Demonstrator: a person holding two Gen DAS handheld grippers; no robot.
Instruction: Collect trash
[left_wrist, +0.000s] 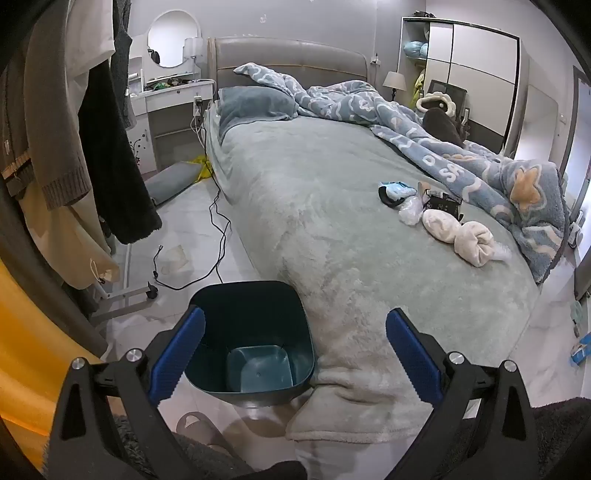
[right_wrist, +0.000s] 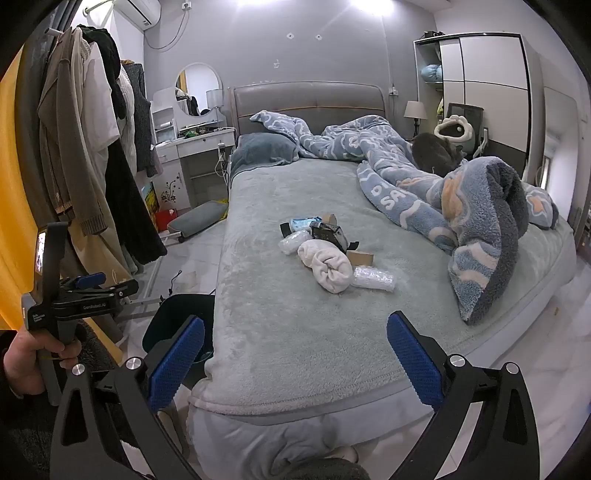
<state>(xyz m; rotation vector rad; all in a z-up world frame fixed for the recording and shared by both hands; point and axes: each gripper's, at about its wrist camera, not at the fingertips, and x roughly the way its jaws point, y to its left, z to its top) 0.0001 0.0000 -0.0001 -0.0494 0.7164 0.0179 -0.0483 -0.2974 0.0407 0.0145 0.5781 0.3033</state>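
- The bed (right_wrist: 295, 325) fills most of both views, covered by a pale grey-green fleece blanket that hangs over its foot end.
- A blue patterned duvet (right_wrist: 476, 229) lies crumpled along the far side of the bed and piles up near the foot corner.
- A clothes rack (right_wrist: 92, 158) hung with coats and shirts stands on the floor beside the bed.
- A dark teal bin (left_wrist: 251, 339) stands on the floor, touching the corner of the bed at its foot end; it looks empty, with a bare bottom.
- The trash (right_wrist: 325, 251) lies in a small heap on the blanket, about mid-bed, well apart from the bin: a rolled cream cloth (right_wrist: 327, 267), two clear crumpled plastic wrappers (right_wrist: 373, 278), a dark box (right_wrist: 327, 232), a cardboard piece (right_wrist: 360, 257) and a pale blue packet (right_wrist: 303, 222).
- The left gripper (left_wrist: 295, 354) hangs over the bin and the bed corner, jaws spread wide with nothing between the blue pads; the right wrist view shows a hand (right_wrist: 33, 354) gripping its handle.
- The right gripper (right_wrist: 295, 354) hovers above the foot of the bed, pointed toward the heap, jaws spread wide and holding nothing.
- A black cable (left_wrist: 218, 236) trails across the tiled floor beside the bed.
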